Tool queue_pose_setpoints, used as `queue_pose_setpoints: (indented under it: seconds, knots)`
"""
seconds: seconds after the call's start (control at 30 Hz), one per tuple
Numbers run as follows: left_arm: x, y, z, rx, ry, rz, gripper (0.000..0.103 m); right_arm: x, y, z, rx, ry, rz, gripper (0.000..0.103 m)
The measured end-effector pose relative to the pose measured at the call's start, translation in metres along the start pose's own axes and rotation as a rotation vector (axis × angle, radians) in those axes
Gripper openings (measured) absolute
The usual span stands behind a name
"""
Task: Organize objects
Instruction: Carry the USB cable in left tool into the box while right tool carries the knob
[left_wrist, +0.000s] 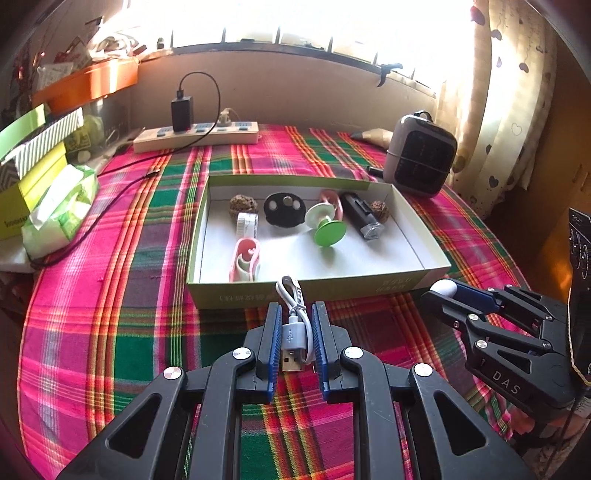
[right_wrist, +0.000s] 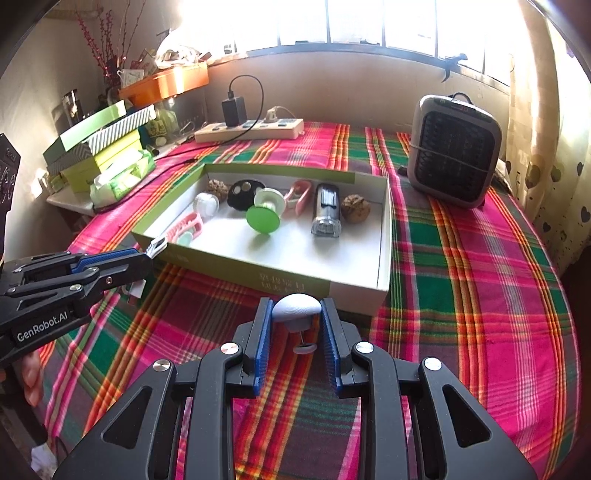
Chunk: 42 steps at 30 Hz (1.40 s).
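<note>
the left gripper (left_wrist: 294, 332) has its blue ridged pads squeezed tight on a white usb cable (left_wrist: 293, 325). the cable is bent into a loop, and its shiny metal plug sticks out toward the camera. the right gripper (right_wrist: 295, 325) pinches a smooth white egg-shaped thing (right_wrist: 296, 310) with a thin pin and a small flat foot under it. both grippers hang just in front of the near wall of a shallow cardboard box (left_wrist: 314, 290), green outside and white inside. the box sits on a plaid cloth (left_wrist: 110, 295) of pink, green and orange stripes. inside the box lie two bumpy brown nuts (left_wrist: 243, 205), a round black disc (left_wrist: 283, 208), a green round-topped toy (left_wrist: 330, 230), a pink clip (left_wrist: 245, 264) and a dark flashlight (left_wrist: 360, 214). a grey heater (right_wrist: 455, 149) with a black grill stands past the box's right corner. a long white power strip (left_wrist: 195, 136) lies at the back.
</note>
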<state>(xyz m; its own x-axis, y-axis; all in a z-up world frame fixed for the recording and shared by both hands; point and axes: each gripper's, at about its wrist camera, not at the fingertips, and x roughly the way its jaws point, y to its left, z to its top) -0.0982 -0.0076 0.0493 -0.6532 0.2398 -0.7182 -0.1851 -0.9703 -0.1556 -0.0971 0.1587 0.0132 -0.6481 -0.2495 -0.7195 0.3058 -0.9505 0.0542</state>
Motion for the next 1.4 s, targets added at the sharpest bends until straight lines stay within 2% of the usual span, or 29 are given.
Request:
queue_pose_setpoints:
  seconds: [0.4,0.73,1.4]
  knots:
    - [0.008,-0.006,0.019,0.021,-0.011,-0.036,0.015,0.005,-0.007,0.026,0.011,-0.029,-0.005,0.027]
    - [0.028,0.001,0.040,0.015,-0.001,-0.031,0.015,0.030,-0.020,0.047,0.023,-0.003,-0.029,0.027]
    - [0.075,0.007,0.057,0.022,0.062,-0.006,0.015,0.064,-0.031,0.050,0.012,0.075,-0.039,0.027]
